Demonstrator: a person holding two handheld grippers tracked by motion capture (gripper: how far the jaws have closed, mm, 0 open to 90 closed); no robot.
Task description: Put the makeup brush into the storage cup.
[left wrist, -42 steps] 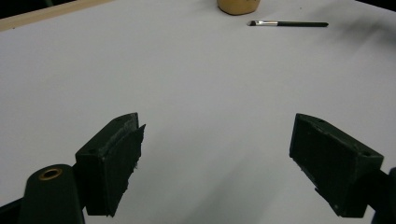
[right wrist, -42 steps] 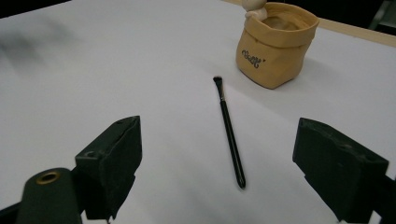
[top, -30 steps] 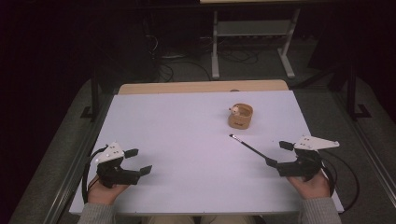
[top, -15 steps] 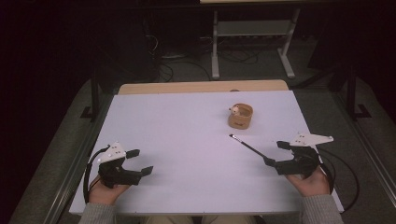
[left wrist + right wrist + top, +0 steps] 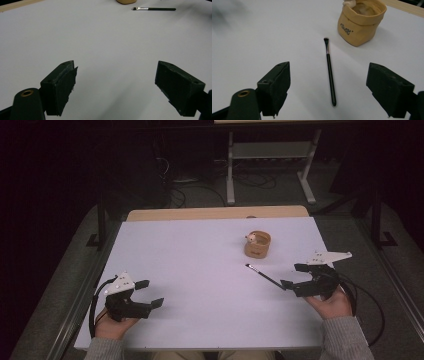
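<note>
The right gripper, at the lower right of the high view, has its jaws spread wide with nothing between the pads; they have just been closing slightly. The slim black brush lies flat on the white table ahead of the jaws, bristles toward the tan pouch up and right of centre. The left gripper, at the lower left, also gapes empty.

A lab: white test table, floor cables, dark surroundings.
</note>
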